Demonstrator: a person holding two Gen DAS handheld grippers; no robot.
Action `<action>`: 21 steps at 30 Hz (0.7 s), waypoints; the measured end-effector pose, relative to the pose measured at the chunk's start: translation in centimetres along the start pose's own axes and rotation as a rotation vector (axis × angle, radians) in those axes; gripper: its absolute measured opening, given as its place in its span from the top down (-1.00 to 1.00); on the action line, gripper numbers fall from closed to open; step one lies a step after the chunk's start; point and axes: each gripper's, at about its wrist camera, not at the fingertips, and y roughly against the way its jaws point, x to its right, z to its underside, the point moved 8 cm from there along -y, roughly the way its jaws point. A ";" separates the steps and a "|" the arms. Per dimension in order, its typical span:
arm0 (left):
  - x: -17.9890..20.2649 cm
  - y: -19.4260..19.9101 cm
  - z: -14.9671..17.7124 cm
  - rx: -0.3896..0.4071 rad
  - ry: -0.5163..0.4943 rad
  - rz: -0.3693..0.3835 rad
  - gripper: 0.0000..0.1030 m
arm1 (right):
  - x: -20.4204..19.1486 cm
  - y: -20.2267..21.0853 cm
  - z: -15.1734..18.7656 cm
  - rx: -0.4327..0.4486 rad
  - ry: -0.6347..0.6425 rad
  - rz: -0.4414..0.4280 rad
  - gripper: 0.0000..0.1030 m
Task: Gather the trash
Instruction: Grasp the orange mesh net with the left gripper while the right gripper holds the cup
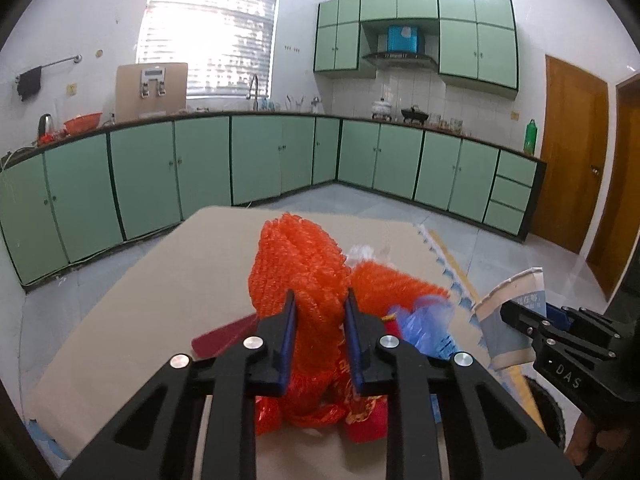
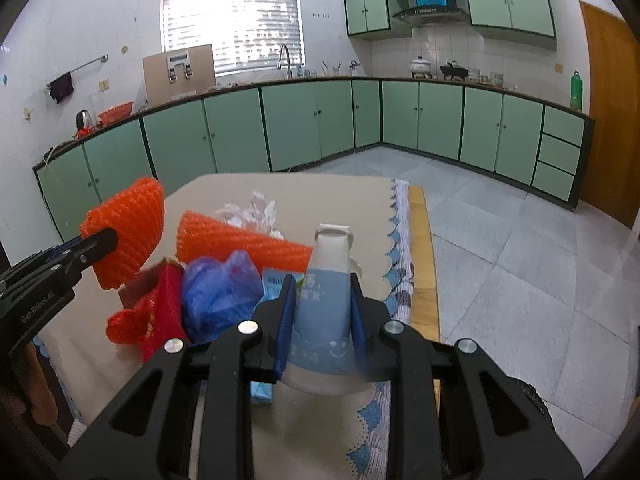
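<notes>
Your left gripper (image 1: 320, 304) has its fingers clamped on an orange foam net (image 1: 298, 264), which bulges out above and between the blue pads. Seen from the right wrist camera, that same net (image 2: 128, 220) hangs at the gripper's tip (image 2: 106, 236), raised clear of the table (image 2: 312, 200).

Your right gripper (image 2: 324, 292) is closed on a crumpled blue and white paper cup (image 2: 324, 280), its fingers pressing both sides of the cup. From the left camera the cup (image 1: 508, 308) shows at the right edge of the table, held at the tip of that gripper (image 1: 516, 312).

The rest of the trash lies in a heap on the beige cloth (image 1: 132, 288) covering the table. Taking the second orange foam net (image 2: 240, 244) as your mark: a bit of white crinkled plastic (image 2: 252, 210) sits just behind it, a blue plastic bag (image 2: 220, 288) lies in front of it and touches it, a red packet (image 2: 156, 308) lies to the left of the blue bag, and a small blue carton (image 2: 276, 284) pokes out between the bag and your held cup.
</notes>
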 end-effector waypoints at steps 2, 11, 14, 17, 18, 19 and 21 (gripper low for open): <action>0.5 0.6 -0.7 0.018 -0.003 0.008 0.58 | 0.1 0.7 -0.5 0.016 -0.002 -0.002 0.53; 5.5 3.4 -2.5 0.063 -0.032 0.115 0.58 | 2.8 5.4 -2.6 0.085 -0.034 0.033 0.53; 8.0 4.0 -2.6 0.066 -0.051 0.170 0.58 | 4.6 7.2 -2.7 0.101 -0.052 0.066 0.53; 10.7 4.2 -2.3 0.062 -0.071 0.225 0.58 | 6.5 8.7 -2.7 0.111 -0.069 0.101 0.53; 11.5 4.2 -2.2 0.058 -0.075 0.243 0.58 | 7.0 9.1 -2.6 0.113 -0.070 0.111 0.53; 12.1 4.2 -2.0 0.054 -0.079 0.257 0.58 | 7.8 9.7 -2.4 0.115 -0.071 0.130 0.53; 13.8 4.0 -1.6 0.041 -0.088 0.292 0.58 | 9.0 10.5 -2.0 0.117 -0.075 0.157 0.53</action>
